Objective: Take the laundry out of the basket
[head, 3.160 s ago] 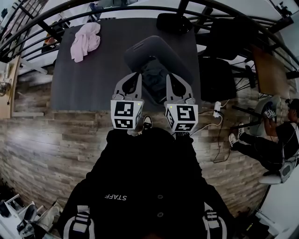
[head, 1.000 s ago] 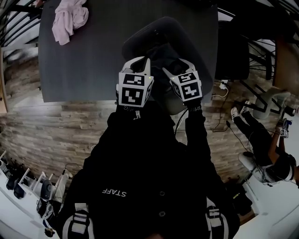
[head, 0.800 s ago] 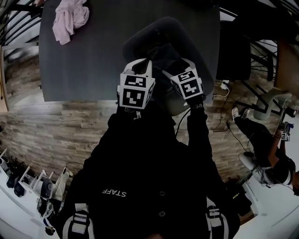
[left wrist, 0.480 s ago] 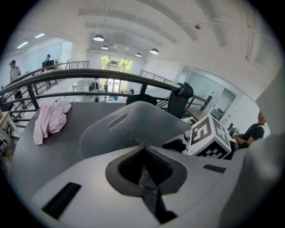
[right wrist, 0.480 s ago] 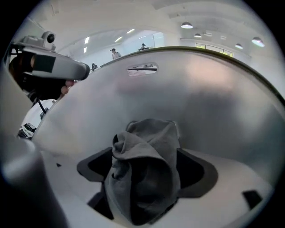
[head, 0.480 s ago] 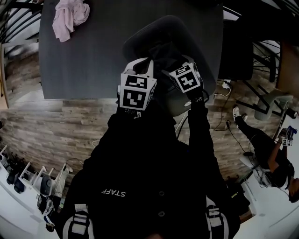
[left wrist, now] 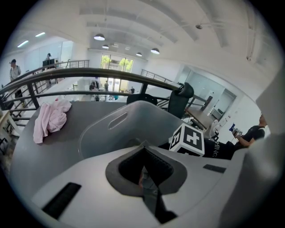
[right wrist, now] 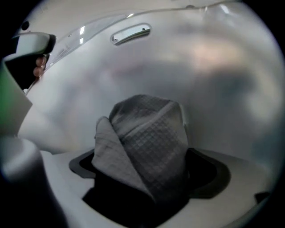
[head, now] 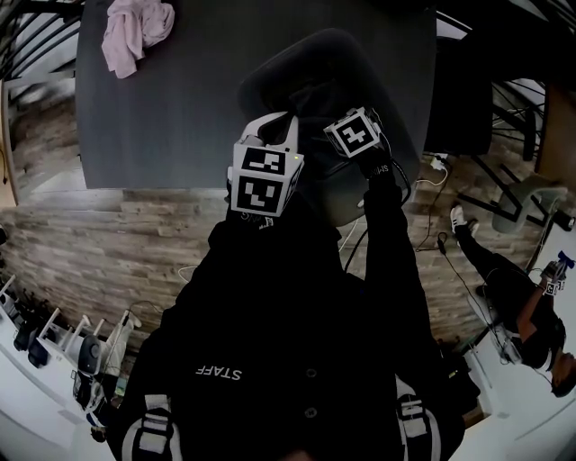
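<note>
A grey plastic basket (head: 270,76) stands on the dark table (head: 171,117) with dark laundry (head: 310,97) in it. My right gripper (head: 342,112) points down into the basket. Its jaws are opening, and a grey waffle-weave cloth (right wrist: 147,133) stands between them without being pinched. Behind the cloth is the basket wall (right wrist: 133,71). My left gripper (head: 274,122) hovers at the basket's near left rim, shut, with nothing clearly held. In the left gripper view the basket (left wrist: 133,120) lies just ahead. A pink garment (head: 135,27) lies at the table's far left corner.
Black chairs (head: 463,99) stand to the right of the table, with a power strip and cables (head: 436,162) on the wood floor. A person (head: 531,315) sits on the floor at the right. A dark railing (left wrist: 89,75) runs behind the table.
My right gripper has tipped further down into the basket, its marker cube shifting toward the middle. The left gripper has stayed at the rim.
</note>
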`<state>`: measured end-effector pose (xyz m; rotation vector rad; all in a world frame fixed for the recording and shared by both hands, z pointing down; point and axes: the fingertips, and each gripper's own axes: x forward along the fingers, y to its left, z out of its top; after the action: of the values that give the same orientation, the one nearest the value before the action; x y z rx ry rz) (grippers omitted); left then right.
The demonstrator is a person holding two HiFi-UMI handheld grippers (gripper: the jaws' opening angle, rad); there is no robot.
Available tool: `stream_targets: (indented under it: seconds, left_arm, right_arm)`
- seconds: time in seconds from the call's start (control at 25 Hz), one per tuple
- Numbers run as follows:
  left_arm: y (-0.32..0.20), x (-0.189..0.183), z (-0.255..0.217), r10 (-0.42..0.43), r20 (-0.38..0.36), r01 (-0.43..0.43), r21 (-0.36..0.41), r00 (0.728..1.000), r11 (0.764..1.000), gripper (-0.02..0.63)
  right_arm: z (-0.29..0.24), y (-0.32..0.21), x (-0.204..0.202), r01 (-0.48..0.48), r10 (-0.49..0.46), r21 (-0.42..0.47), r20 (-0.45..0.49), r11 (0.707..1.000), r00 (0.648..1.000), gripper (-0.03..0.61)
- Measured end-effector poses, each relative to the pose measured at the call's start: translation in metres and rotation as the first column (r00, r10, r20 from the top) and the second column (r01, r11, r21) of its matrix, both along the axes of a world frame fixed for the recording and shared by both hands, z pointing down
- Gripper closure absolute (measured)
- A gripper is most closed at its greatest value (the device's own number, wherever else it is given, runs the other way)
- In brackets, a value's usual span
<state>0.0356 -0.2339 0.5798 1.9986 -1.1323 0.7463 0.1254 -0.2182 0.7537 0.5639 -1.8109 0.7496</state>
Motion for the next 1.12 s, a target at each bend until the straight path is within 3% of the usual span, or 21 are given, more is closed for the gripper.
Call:
stream_targets:
  seconds: [0.2, 0.72, 0.96, 1.12]
  left_arm:
    - [-0.001, -0.002, -0.001, -0.001, -0.008, 0.001, 0.003, 1.000, 1.000, 0.614]
    - [0.006, -0.017, -0.013, -0.029, -0.055, 0.032, 0.051, 0.998, 0.998, 0.614]
    - [0.013, -0.030, -0.026, -0.054, -0.065, 0.059, 0.089, 0.996, 0.994, 0.614]
    - [0.020, -0.042, -0.039, -0.066, -0.074, 0.075, 0.115, 0.995, 0.991, 0.614]
  right_arm:
    - [0.024, -0.002, -0.011, -0.015, 0.016, -0.046, 0.028, 0.999, 0.999, -0.002]
    - [0.047, -0.007, -0.007, -0.046, 0.042, -0.047, -0.084, 0.998, 0.996, 0.004]
    - [0.034, -0.002, -0.005, -0.105, 0.106, 0.009, -0.098, 0.994, 0.990, 0.130]
    - [0.004, 0.002, -0.008, -0.172, 0.175, 0.051, -0.055, 0.984, 0.983, 0.150]
